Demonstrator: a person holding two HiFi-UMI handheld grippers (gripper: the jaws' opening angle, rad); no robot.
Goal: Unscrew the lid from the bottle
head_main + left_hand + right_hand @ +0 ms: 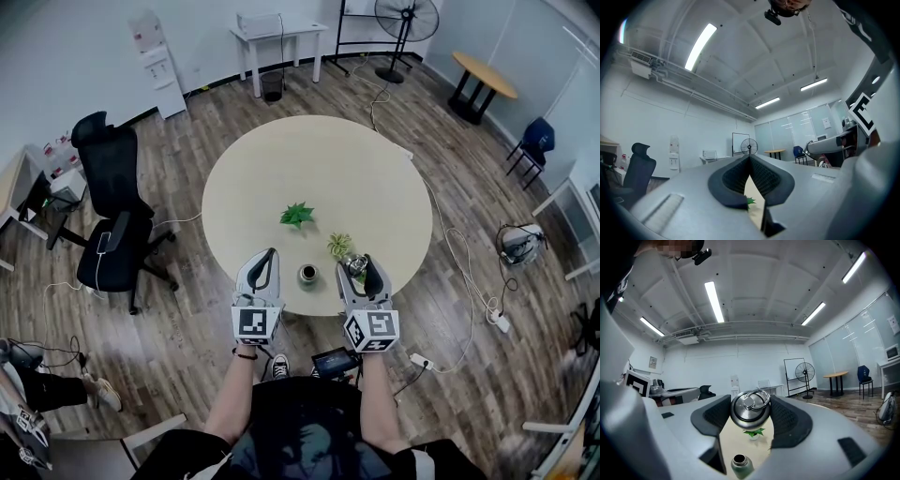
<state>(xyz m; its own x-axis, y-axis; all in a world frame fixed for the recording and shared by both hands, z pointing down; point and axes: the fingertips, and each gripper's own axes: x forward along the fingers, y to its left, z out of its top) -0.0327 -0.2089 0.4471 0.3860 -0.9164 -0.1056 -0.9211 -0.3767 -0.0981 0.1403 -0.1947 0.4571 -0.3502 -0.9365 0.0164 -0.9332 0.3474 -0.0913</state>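
Gripping the round metal lid [750, 411] between its two dark pads, the right tool [363, 268] hangs above the near edge of the round, pale worktop [281, 159]. The lid's ring handle is turned toward that tool's camera. The lid is off the bottle [307, 274], which stands upright on the worktop with its mouth open. In the head view the bottle is between the two tools; in the right gripper view it sits lower than the lid and a little to its left. Lid and bottle are apart. The left tool [750, 158] is closed with nothing in it: its jaws meet at the tips, and only a thin gap lower down shows a strip of worktop and a bit of green leaf. It hovers just left of the bottle, not touching it as far as the head view lets one judge. Farther in on the worktop sits a small green leafy plant [297, 215]. A second, paler plant [338, 245] stands just beyond the right tool, its base mostly hidden, so it may be potted. A black office chair [112, 220] stands on the wooden floor [187, 375] to the left of the worktop, and a standing fan [406, 21] is by the far wall.
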